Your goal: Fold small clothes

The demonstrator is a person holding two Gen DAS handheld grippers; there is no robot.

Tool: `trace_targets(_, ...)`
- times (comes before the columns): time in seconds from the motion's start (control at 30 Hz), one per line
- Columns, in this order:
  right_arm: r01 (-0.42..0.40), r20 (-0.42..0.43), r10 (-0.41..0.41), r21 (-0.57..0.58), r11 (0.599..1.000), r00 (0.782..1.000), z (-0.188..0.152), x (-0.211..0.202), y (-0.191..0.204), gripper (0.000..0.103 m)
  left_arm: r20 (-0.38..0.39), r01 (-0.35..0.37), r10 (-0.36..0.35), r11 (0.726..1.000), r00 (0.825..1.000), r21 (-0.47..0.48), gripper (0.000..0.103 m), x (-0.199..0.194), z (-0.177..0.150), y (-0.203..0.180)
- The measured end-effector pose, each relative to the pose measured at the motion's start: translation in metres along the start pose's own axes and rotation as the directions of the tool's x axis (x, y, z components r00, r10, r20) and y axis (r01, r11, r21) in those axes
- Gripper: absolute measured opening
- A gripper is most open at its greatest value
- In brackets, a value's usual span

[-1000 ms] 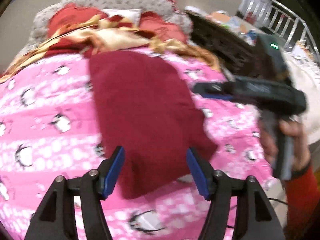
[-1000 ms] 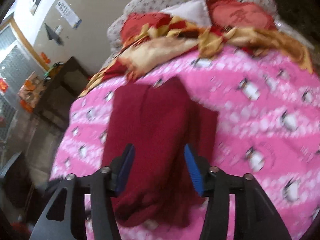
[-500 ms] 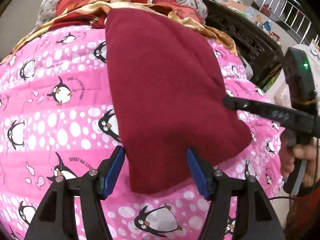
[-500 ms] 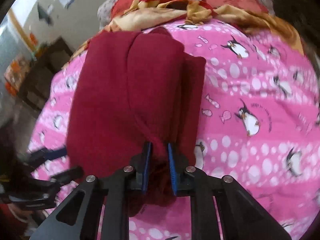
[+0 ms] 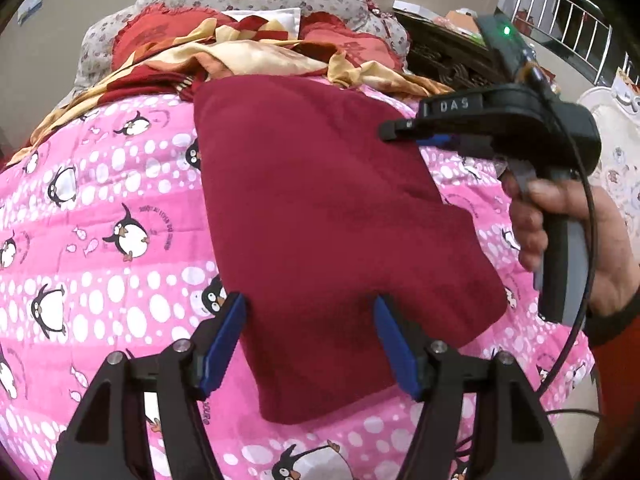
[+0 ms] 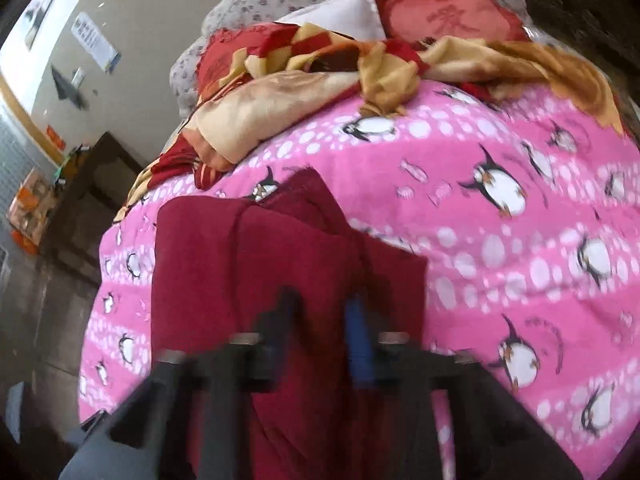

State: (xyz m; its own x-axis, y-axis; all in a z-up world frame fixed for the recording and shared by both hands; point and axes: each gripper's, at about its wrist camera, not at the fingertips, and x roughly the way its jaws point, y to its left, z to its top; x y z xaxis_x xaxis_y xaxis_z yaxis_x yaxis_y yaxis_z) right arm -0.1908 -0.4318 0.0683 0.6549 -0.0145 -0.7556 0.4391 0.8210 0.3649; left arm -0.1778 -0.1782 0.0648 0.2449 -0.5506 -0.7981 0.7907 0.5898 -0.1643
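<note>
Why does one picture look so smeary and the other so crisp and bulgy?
Right wrist view: motion blur smears the right gripper and the maroon garment it pinches. Left wrist view: sharp, the penguin blanket clear, but the fisheye lens bows the bed and darkens the corners.

Matt fuzzy maroon cloth garment [image 5: 320, 240]; soft fleecy pink blanket [image 5: 100, 200] w/ penguin print.

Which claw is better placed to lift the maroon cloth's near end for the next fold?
Probably the left claw: open, straddling the maroon cloth's near end. The right claw is raised off its side.
</note>
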Motion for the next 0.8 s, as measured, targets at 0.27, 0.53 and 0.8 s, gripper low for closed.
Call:
trace_targets(0.27, 0.117, 0.041, -0.115, -0.049, 0.992, 0.993, 0.002, 0.016, -0.016, 0.017, -0.001, -0.026, 0.026, 0.998, 1.000, 0.065, 0.078, 0.013, 0.002, -0.012)
trace_targets(0.53, -0.003, 0.047, 0.005, -0.054, 0.999, 0.999, -0.010, -0.043, 0.005, 0.026, 0.001, -0.037, 0.037, 0.998, 0.999, 0.055, 0.080, 0.017, -0.001, -0.010)
trace_targets(0.8, -0.009, -0.056, -0.003, -0.210, 0.978, 0.998, -0.070, -0.043, 0.034, 0.026, -0.005, -0.042, 0.042, 0.998, 0.999, 0.048, 0.080, 0.017, -0.001, -0.007)
